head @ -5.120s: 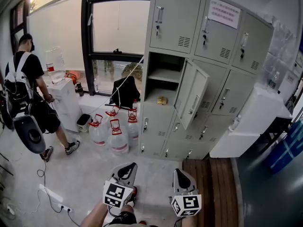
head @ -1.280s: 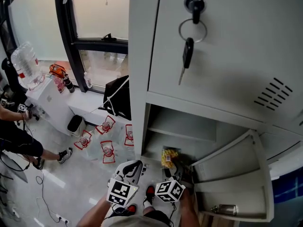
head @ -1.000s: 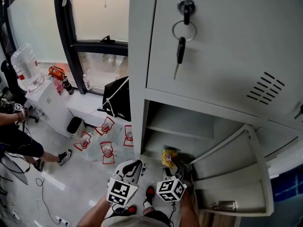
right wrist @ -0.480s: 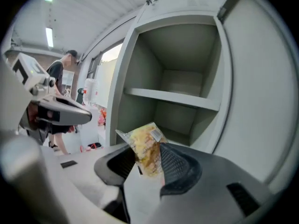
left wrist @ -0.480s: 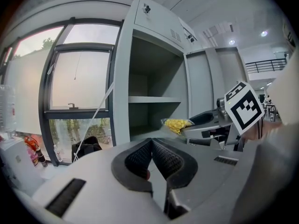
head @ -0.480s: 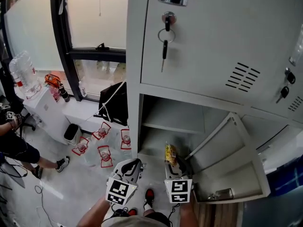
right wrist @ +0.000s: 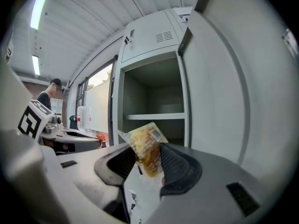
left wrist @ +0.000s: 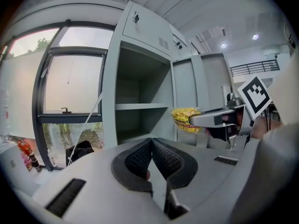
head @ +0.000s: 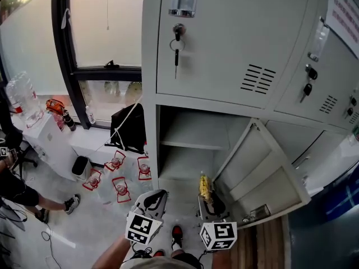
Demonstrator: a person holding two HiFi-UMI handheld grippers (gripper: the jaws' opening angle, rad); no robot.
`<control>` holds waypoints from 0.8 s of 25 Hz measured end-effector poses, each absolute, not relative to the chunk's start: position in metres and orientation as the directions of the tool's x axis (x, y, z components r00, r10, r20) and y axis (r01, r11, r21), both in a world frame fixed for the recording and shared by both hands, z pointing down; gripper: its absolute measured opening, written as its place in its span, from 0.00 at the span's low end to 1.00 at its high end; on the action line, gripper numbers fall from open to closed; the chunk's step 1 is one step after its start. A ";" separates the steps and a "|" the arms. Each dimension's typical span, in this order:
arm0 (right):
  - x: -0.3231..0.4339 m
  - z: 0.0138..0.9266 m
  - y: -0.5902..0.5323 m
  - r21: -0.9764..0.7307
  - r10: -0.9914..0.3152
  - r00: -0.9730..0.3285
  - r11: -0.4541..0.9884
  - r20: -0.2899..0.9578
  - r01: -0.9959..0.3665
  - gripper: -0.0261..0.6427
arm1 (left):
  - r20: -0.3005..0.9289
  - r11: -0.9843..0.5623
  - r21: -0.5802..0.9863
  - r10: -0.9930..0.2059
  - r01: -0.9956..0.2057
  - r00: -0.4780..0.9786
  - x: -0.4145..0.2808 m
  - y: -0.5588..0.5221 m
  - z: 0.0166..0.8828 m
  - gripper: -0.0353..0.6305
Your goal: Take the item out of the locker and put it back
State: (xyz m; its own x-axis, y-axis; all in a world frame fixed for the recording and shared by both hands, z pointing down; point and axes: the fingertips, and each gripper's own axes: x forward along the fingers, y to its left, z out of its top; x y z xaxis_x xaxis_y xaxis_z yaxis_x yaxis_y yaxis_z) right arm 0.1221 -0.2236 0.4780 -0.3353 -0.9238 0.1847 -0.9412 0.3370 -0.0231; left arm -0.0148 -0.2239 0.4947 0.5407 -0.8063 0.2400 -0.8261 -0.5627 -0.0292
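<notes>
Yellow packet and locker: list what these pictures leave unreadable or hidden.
- Yellow packet: in the right gripper view its print is blurred, and its lower end is hidden between the pads of the right hand-held gripper.
- Door notice: in the head view it is cut off by the right edge, and its print is too small to read.
- Person: in the head view, cut off by the left edge.

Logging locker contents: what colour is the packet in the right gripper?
The packet is mostly yellow; the right gripper view shows it best.

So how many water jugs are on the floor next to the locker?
4 water jugs on the floor left of the locker: leftmost, rear, front, nearest the locker. Others could be hidden.
</notes>
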 end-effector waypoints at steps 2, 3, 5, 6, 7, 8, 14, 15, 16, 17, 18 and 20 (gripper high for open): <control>0.124 0.478 -0.210 -0.051 -0.927 -0.332 0.328 0.176 -0.943 0.29 | 0.237 -0.574 -0.031 -0.799 -0.818 0.552 -0.012 -0.216 0.494 0.09; 0.125 0.480 -0.203 -0.061 -0.928 -0.330 0.325 0.174 -0.944 0.29 | 0.236 -0.580 -0.032 -0.796 -0.814 0.558 -0.010 -0.212 0.494 0.09; 0.126 0.484 -0.190 -0.075 -0.929 -0.326 0.317 0.175 -0.945 0.29 | 0.235 -0.593 -0.032 -0.787 -0.805 0.571 -0.008 -0.203 0.494 0.09; 0.127 0.487 -0.183 -0.081 -0.930 -0.322 0.312 0.178 -0.947 0.29 | 0.236 -0.600 -0.031 -0.782 -0.800 0.577 -0.007 -0.198 0.495 0.09; 0.127 0.489 -0.176 -0.086 -0.931 -0.316 0.305 0.182 -0.948 0.29 | 0.238 -0.606 -0.031 -0.777 -0.795 0.583 -0.007 -0.193 0.496 0.09; 0.128 0.492 -0.170 -0.092 -0.932 -0.311 0.298 0.186 -0.950 0.29 | 0.240 -0.612 -0.031 -0.772 -0.791 0.588 -0.006 -0.188 0.497 0.09; 0.128 0.502 -0.138 -0.138 -0.938 -0.287 0.263 0.194 -0.955 0.29 | 0.256 -0.631 -0.027 -0.754 -0.775 0.605 -0.008 -0.165 0.503 0.09; 0.128 0.504 -0.135 -0.139 -0.939 -0.282 0.258 0.196 -0.956 0.29 | 0.257 -0.633 -0.026 -0.752 -0.774 0.606 -0.008 -0.163 0.503 0.09; 0.128 0.506 -0.132 -0.139 -0.940 -0.278 0.253 0.199 -0.957 0.29 | 0.258 -0.635 -0.025 -0.751 -0.772 0.608 -0.009 -0.161 0.504 0.09; 0.128 0.507 -0.130 -0.139 -0.940 -0.274 0.250 0.201 -0.958 0.29 | 0.259 -0.637 -0.025 -0.749 -0.771 0.610 -0.009 -0.160 0.504 0.09; 0.128 0.508 -0.129 -0.140 -0.941 -0.272 0.248 0.202 -0.959 0.29 | 0.259 -0.639 -0.024 -0.747 -0.769 0.612 -0.009 -0.158 0.504 0.09; 0.127 0.507 -0.127 -0.142 -0.942 -0.270 0.245 0.200 -0.959 0.29 | 0.260 -0.642 -0.026 -0.744 -0.766 0.615 -0.008 -0.157 0.504 0.09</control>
State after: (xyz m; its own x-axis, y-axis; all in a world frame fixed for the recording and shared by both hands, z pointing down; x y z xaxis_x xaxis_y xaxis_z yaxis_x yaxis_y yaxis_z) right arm 0.1273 -0.1267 0.5069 -0.2700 -0.9418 0.2003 -0.9591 0.2447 -0.1423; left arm -0.0085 -0.1570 0.5044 0.6150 -0.7443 0.2602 -0.7662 -0.6421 -0.0258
